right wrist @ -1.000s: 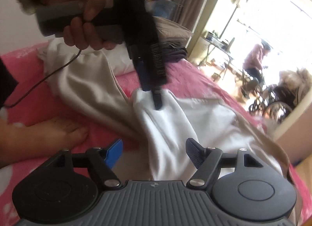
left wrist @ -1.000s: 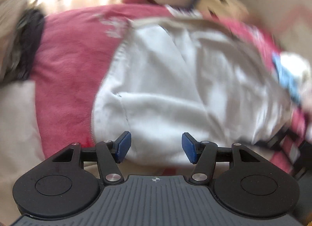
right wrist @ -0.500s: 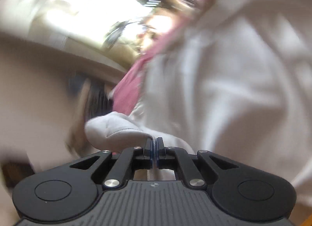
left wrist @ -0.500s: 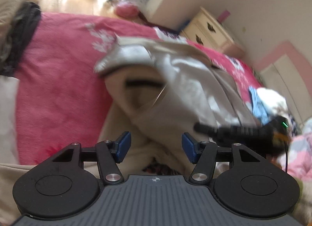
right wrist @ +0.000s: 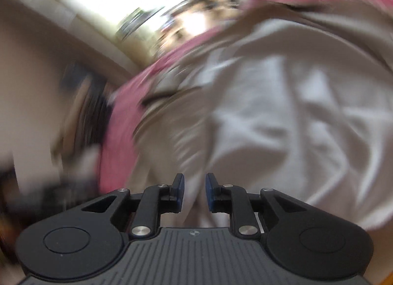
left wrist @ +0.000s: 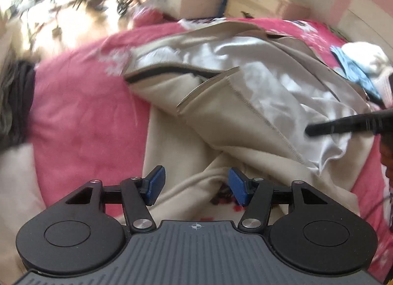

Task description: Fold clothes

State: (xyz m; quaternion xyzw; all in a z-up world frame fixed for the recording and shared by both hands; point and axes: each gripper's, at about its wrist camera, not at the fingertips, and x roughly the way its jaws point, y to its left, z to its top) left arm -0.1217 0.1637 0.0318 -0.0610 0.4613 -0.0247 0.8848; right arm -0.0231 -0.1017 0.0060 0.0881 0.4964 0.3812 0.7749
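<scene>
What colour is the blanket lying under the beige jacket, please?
Pink, with pale flower-like patches; the blanket shows best in the left wrist view.

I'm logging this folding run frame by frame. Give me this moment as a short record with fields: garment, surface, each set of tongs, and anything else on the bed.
garment: beige jacket with pale lining, spread out rumpled, one flap folded over
surface: pink blanket on a bed
left tongs: open, empty, over the jacket's near edge
right tongs: partly open, pale fabric behind the gap, no grip visible; view is motion-blurred
other items: white and blue cloth pile at the far right, dark clothing at the left edge
background: cream drawer unit beyond the bed
</scene>
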